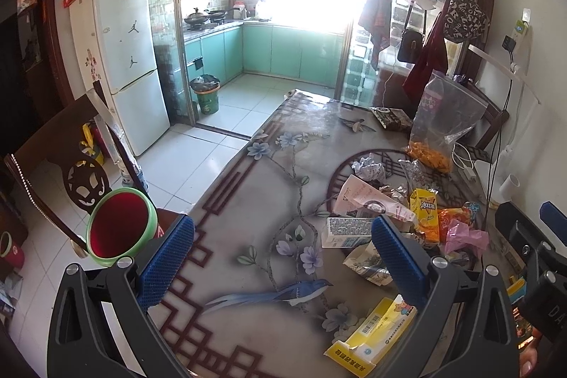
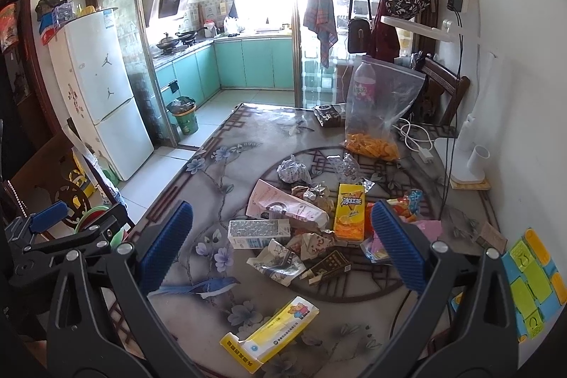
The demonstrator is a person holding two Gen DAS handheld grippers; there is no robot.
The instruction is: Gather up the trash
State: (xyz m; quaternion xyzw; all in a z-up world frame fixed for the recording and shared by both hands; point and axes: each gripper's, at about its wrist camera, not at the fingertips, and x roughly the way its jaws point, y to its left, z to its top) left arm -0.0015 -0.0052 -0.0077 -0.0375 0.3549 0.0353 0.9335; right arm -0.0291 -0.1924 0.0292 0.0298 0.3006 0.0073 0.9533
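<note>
While both tools [image 1: 283,257] [image 2: 281,248] are hanging spread wide and empty above the tabletop [image 2: 226,162], trash [image 2: 301,218] is lying heaped mid-frame, bin [image 1: 118,227] waiting at lower left for drops.

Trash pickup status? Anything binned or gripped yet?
Nothing looks collected. Left gripper and right gripper are both open and empty, above the table. Still lying there: yellow juice carton, white milk carton, yellow medicine box, crumpled paper ball and wrappers. The red bin with green rim sits beside the table.
</note>
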